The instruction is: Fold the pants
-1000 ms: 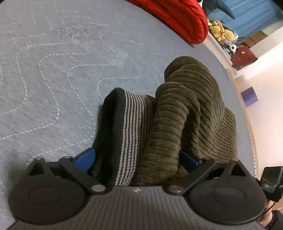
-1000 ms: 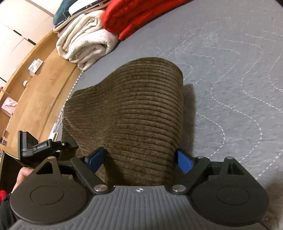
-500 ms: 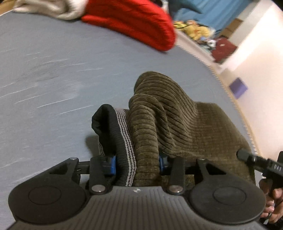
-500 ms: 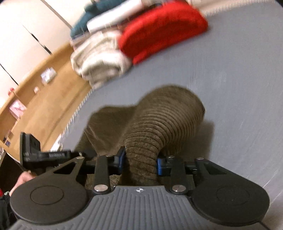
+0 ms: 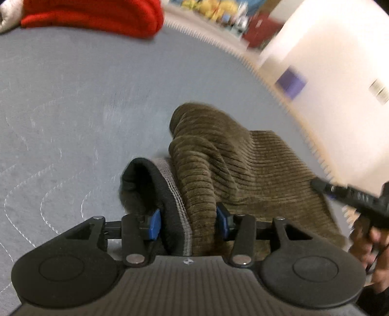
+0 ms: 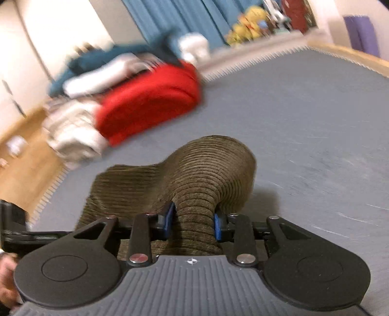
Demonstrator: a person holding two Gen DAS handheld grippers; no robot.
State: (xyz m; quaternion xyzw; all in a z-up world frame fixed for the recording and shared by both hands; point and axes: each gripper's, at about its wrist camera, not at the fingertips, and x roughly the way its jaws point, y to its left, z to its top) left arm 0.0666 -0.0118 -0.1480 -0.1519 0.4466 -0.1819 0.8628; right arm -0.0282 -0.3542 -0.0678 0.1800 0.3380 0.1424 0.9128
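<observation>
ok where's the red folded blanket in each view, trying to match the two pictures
Left wrist: red blanket at top left edge, far across the grey mat.
Right wrist: red blanket left of centre, beside cream and white folded piles.
Shared landmark: olive corduroy pants, bunched just ahead of each tool.

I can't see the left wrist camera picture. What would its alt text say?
The left tool is shut on a bunched fold of olive corduroy pants, pinching the black striped waistband together with the ribbed cloth above a grey quilted surface. A red folded blanket lies at the far edge, and the other handheld tool shows at the right, blurred.
</observation>
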